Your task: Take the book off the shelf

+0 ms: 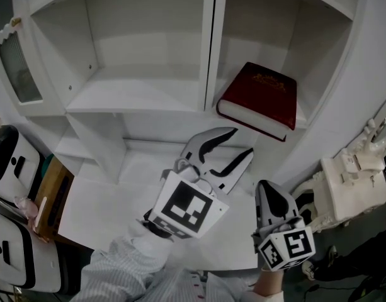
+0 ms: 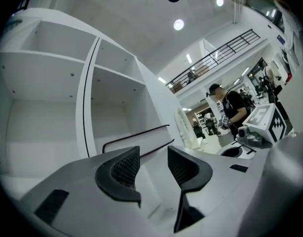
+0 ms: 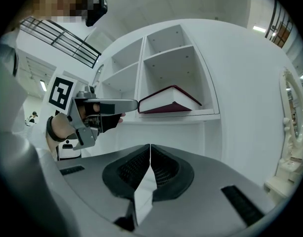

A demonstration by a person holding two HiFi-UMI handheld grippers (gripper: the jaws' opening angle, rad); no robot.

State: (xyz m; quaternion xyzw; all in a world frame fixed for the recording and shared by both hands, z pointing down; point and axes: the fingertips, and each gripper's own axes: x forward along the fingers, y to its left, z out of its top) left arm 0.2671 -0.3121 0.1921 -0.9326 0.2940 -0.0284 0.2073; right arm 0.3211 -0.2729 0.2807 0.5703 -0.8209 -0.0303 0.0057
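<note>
A dark red hardcover book (image 1: 259, 96) lies flat in the right compartment of the white shelf unit (image 1: 142, 96), its near corner jutting over the shelf's front edge. My left gripper (image 1: 241, 142) is just below and in front of that corner, open, with nothing between its jaws. In the left gripper view the book (image 2: 141, 141) shows just beyond the left gripper (image 2: 152, 164). My right gripper (image 1: 263, 186) hangs lower and to the right, shut and empty. The right gripper view looks past the right gripper (image 3: 150, 164) at the book (image 3: 168, 102) and the other gripper.
A white tabletop (image 1: 111, 212) lies below the shelf. Black-and-white devices (image 1: 10, 162) and a wooden piece (image 1: 54, 187) stand at the left. White ornate furniture (image 1: 350, 181) is at the right. A person (image 2: 230, 107) stands far off in the left gripper view.
</note>
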